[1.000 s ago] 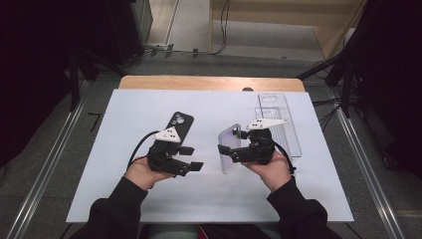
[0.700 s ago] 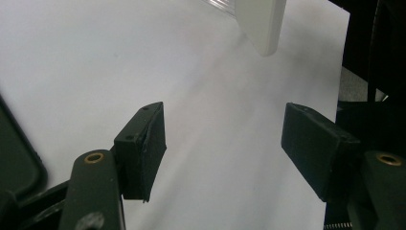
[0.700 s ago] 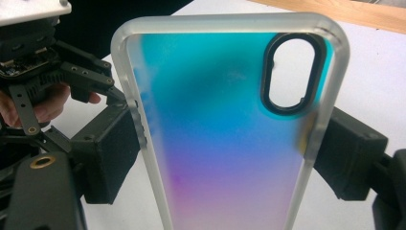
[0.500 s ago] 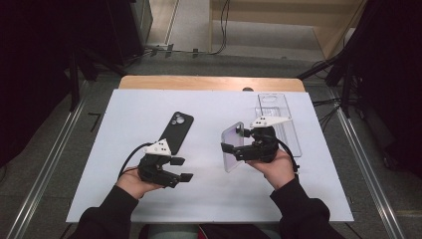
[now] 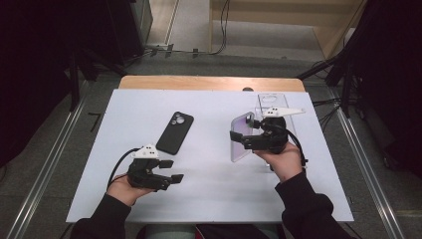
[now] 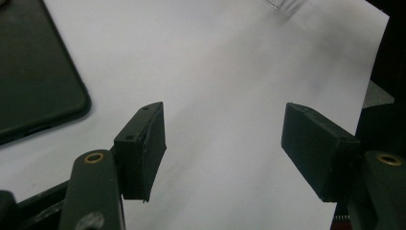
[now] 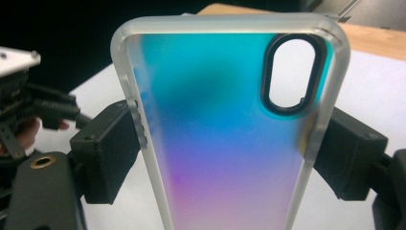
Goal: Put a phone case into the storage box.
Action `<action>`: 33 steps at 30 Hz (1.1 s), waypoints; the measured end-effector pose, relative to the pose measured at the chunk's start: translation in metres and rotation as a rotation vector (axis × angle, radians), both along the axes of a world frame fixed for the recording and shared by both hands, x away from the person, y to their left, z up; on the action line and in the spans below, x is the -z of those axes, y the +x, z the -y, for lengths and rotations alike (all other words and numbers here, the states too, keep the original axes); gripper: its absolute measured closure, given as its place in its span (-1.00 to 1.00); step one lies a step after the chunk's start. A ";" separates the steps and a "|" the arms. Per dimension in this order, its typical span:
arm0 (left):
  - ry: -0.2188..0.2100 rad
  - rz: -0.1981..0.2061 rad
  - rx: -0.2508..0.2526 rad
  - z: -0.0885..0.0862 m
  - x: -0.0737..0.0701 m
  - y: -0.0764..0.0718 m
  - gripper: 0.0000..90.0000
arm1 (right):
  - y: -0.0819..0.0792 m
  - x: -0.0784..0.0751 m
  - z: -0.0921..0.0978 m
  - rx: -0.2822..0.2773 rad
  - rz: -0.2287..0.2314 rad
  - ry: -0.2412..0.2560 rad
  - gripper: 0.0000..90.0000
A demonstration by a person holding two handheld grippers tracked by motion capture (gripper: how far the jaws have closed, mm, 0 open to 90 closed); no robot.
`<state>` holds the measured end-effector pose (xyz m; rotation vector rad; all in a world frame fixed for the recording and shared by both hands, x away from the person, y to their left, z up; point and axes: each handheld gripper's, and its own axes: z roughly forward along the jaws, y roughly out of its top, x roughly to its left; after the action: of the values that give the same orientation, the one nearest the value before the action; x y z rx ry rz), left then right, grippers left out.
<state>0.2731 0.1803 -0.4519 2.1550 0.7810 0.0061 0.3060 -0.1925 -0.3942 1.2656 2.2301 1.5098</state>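
A black phone (image 5: 174, 132) lies back-up on the white mat (image 5: 214, 194), its camera end pointing away from me. My left gripper (image 5: 171, 170) hovers open just below it, near the front left, with nothing between its fingers. In the left gripper view the open gripper (image 6: 225, 148) looks across bare mat, and the phone (image 6: 33, 72) lies off to the upper left. My right gripper (image 5: 240, 139) is shut on an iridescent blue-purple phone case (image 5: 242, 137), held on edge above the mat. In the right gripper view the black pads (image 7: 107, 148) clamp the long sides of the case (image 7: 225, 134).
A clear phone case (image 5: 271, 102) lies at the mat's back right, behind my right gripper. A wooden table edge (image 5: 209, 82) runs along the back. Metal rails (image 5: 45, 169) flank the table. The left hand's gripper (image 7: 28, 110) appears in the right gripper view.
My left gripper has drawn back toward me and to the left, away from the black phone, which stays flat on the mat. The right gripper with the case has barely moved.
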 end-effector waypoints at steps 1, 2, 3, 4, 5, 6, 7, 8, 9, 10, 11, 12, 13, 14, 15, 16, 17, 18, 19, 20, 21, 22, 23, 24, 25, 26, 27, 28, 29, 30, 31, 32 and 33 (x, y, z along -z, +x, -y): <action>0.002 0.000 -0.004 -0.001 0.000 -0.001 -0.29 | 0.001 -0.002 0.002 0.010 0.009 0.002 -0.66; 0.001 0.001 -0.006 -0.002 0.000 -0.001 -0.29 | 0.002 -0.004 0.004 0.017 0.015 -0.004 -0.66; -0.001 0.000 -0.015 -0.003 0.000 -0.002 -0.29 | 0.002 -0.006 0.006 0.024 0.023 -0.008 -0.66; -0.008 0.000 -0.021 -0.004 0.000 -0.003 -0.29 | 0.003 -0.008 0.008 0.033 0.028 -0.013 -0.66; -0.005 -0.003 -0.023 -0.005 0.000 -0.003 -0.29 | 0.004 -0.009 0.010 0.044 0.034 -0.014 -0.66; -0.008 -0.008 -0.030 -0.006 0.000 -0.003 -0.29 | 0.004 -0.010 0.012 0.049 0.035 -0.013 -0.66; -0.009 -0.011 -0.038 -0.006 0.000 -0.004 -0.29 | 0.005 -0.011 0.015 0.057 0.037 -0.010 -0.66; -0.013 -0.015 -0.041 -0.006 0.000 -0.004 -0.29 | 0.006 -0.012 0.017 0.070 0.039 -0.008 -0.66; -0.013 -0.018 -0.050 -0.007 0.000 -0.005 -0.29 | 0.007 -0.013 0.019 0.077 0.040 -0.009 -0.66; -0.013 -0.018 -0.051 -0.007 0.000 -0.005 -0.29 | 0.008 -0.013 0.022 0.086 0.042 -0.013 -0.66; -0.011 -0.020 -0.050 -0.007 -0.001 -0.006 -0.29 | 0.009 -0.014 0.023 0.094 0.042 -0.013 -0.66; -0.011 -0.020 -0.049 -0.008 -0.001 -0.007 -0.29 | 0.010 -0.014 0.025 0.101 0.043 -0.013 -0.66; -0.010 -0.020 -0.052 -0.008 -0.001 -0.008 -0.29 | 0.010 -0.015 0.027 0.111 0.043 -0.013 -0.66; -0.011 -0.021 -0.056 -0.009 -0.001 -0.008 -0.29 | 0.011 -0.015 0.029 0.120 0.046 -0.016 -0.66; -0.014 -0.022 -0.058 -0.010 -0.001 -0.008 -0.29 | 0.012 -0.016 0.031 0.128 0.046 -0.019 -0.66; -0.019 -0.022 -0.061 -0.010 0.000 -0.009 -0.29 | 0.013 -0.017 0.032 0.138 0.048 -0.022 -0.66; -0.019 -0.024 -0.063 -0.011 0.000 -0.009 -0.29 | 0.013 -0.017 0.034 0.146 0.050 -0.025 -0.66; -0.020 -0.020 -0.064 -0.012 -0.001 -0.010 -0.29 | 0.014 -0.018 0.035 0.152 0.055 -0.031 -0.66; -0.023 -0.022 -0.064 -0.012 -0.001 -0.011 -0.29 | 0.015 -0.019 0.036 0.157 0.058 -0.036 -0.66; -0.024 -0.022 -0.065 -0.012 -0.001 -0.011 -0.29 | 0.015 -0.020 0.038 0.162 0.062 -0.039 -0.66; -0.023 -0.023 -0.066 -0.013 -0.001 -0.011 -0.29 | 0.016 -0.020 0.040 0.170 0.063 -0.037 -0.66; -0.020 -0.023 -0.068 -0.013 -0.001 -0.012 -0.29 | 0.017 -0.021 0.042 0.178 0.063 -0.035 -0.66; -0.020 -0.022 -0.068 -0.013 0.000 -0.012 -0.29 | 0.018 -0.021 0.044 0.184 0.061 -0.035 -0.66; -0.020 -0.024 -0.071 -0.013 0.000 -0.012 -0.29 | 0.019 -0.021 0.046 0.193 0.064 -0.036 -0.66; -0.020 -0.024 -0.071 -0.014 0.000 -0.012 -0.29 | 0.020 -0.020 0.047 0.201 0.063 -0.041 -0.66; -0.020 -0.025 -0.072 -0.014 0.000 -0.013 -0.29 | 0.021 -0.020 0.048 0.207 0.066 -0.044 -0.66; -0.020 -0.025 -0.076 -0.014 0.000 -0.013 -0.29 | 0.021 -0.020 0.049 0.215 0.067 -0.046 -0.66; -0.018 -0.026 -0.078 -0.014 0.000 -0.013 -0.29 | 0.022 -0.019 0.051 0.222 0.064 -0.045 -0.66; -0.018 -0.027 -0.081 -0.015 0.000 -0.013 -0.29 | 0.023 -0.019 0.052 0.231 0.061 -0.045 -0.66; -0.021 -0.026 -0.081 -0.015 0.000 -0.013 -0.29 | 0.024 -0.019 0.054 0.238 0.063 -0.046 -0.66; -0.023 -0.026 -0.082 -0.016 0.000 -0.013 -0.29 | 0.024 -0.019 0.055 0.245 0.063 -0.048 -0.66; -0.023 -0.027 -0.085 -0.016 0.000 -0.013 -0.29 | 0.025 -0.018 0.056 0.253 0.064 -0.048 -0.66; -0.025 -0.028 -0.086 -0.017 0.000 -0.013 -0.29 | 0.026 -0.018 0.058 0.260 0.066 -0.052 -0.66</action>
<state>0.2602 0.1968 -0.4518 2.1008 0.8851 0.0107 0.3317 -0.2508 -0.3764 1.4047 1.9614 1.3672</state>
